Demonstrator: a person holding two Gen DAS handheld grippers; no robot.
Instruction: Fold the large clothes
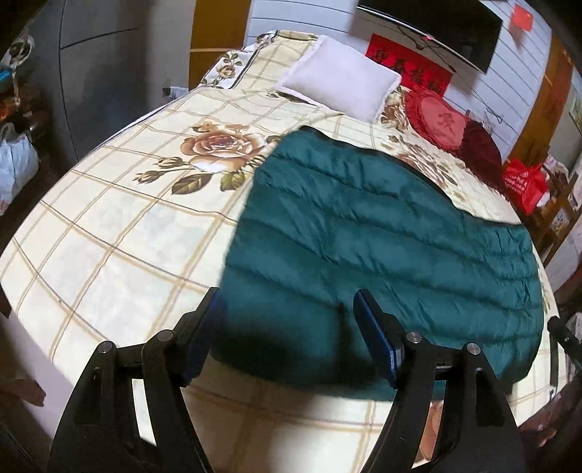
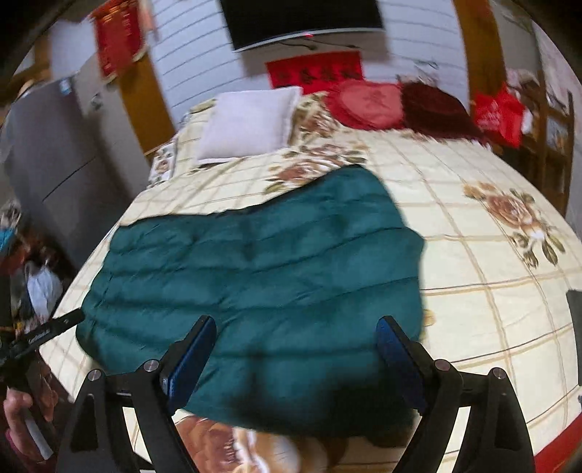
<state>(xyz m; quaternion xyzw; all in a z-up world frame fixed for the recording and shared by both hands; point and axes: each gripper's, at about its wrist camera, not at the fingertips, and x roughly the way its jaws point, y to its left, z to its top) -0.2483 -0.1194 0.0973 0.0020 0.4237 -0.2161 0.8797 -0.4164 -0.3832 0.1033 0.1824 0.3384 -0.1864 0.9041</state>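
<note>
**Q:** Layout, read left to right in the left wrist view?

**A:** Grey cabinet (image 1: 105, 72) at far left; bed (image 1: 109, 233) with a cream checked, rose-printed cover across the middle; green jacket (image 1: 382, 233) lying flat on the right half of the cover. At the head of the bed, a white pillow (image 1: 342, 78), then a red heart cushion (image 1: 436, 123), then a dark red cushion (image 1: 480, 142). A black screen (image 1: 433, 27) hangs on the wall above, and a red bag (image 1: 523, 182) stands off the bed's right side.

**Q:** And the left gripper (image 1: 289, 333)?

**A:** Jaws apart, holding nothing. It hovers over the jacket's near left corner; the left finger sits at the jacket's left edge, the right finger over quilted fabric. Whether the fingers touch the cloth cannot be told.

**Q:** Right wrist view, same order?

**A:** The left gripper's tip (image 2: 54, 329) enters from the left edge, near the jacket's (image 2: 254, 269) left corner. The jacket spreads across the centre of the cover, its quilting lines running crosswise. Bare cover (image 2: 491, 291) fills the right side.

**Q:** The right gripper (image 2: 294, 354)?

**A:** Jaws spread wide, nothing between them. It is poised over the jacket's near edge, right finger close to the near right corner. The view is motion-blurred, so contact cannot be judged.
</note>
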